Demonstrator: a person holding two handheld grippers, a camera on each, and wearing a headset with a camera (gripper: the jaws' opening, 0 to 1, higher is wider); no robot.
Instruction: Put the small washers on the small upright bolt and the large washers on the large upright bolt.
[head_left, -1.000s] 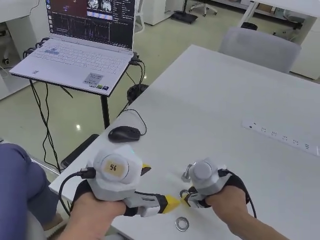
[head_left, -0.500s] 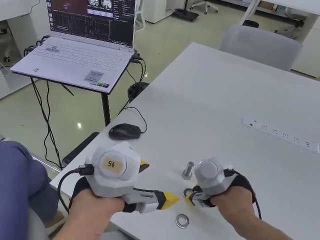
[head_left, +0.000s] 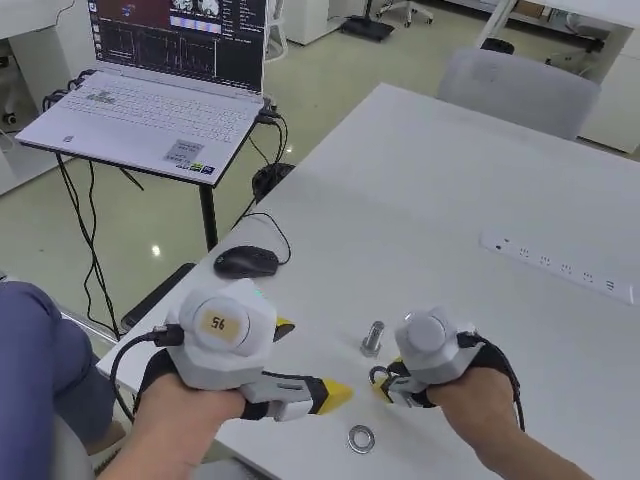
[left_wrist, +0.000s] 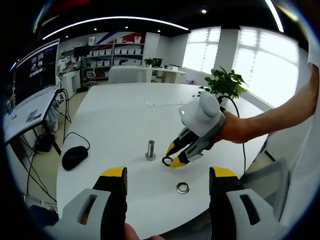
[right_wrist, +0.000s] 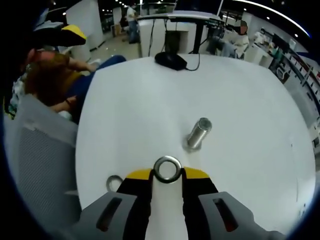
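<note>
One steel bolt stands upright on the white table. Just on its near side, my right gripper is shut on a steel washer held flat above the table. The right gripper view has that washer between the yellow tips of my right gripper, with the bolt slightly ahead and to the right. A second washer lies flat near the table's front edge. My left gripper hovers open left of the bolt. From the left gripper, the bolt and lying washer are ahead.
A black mouse with its cable lies at the table's left edge. A white power strip sits far right. A laptop stands on a stand left of the table, and a grey chair is at the far side.
My right gripper has drawn a little to the right with the washer, so the bolt now stands fully uncovered. The left gripper has barely moved.
</note>
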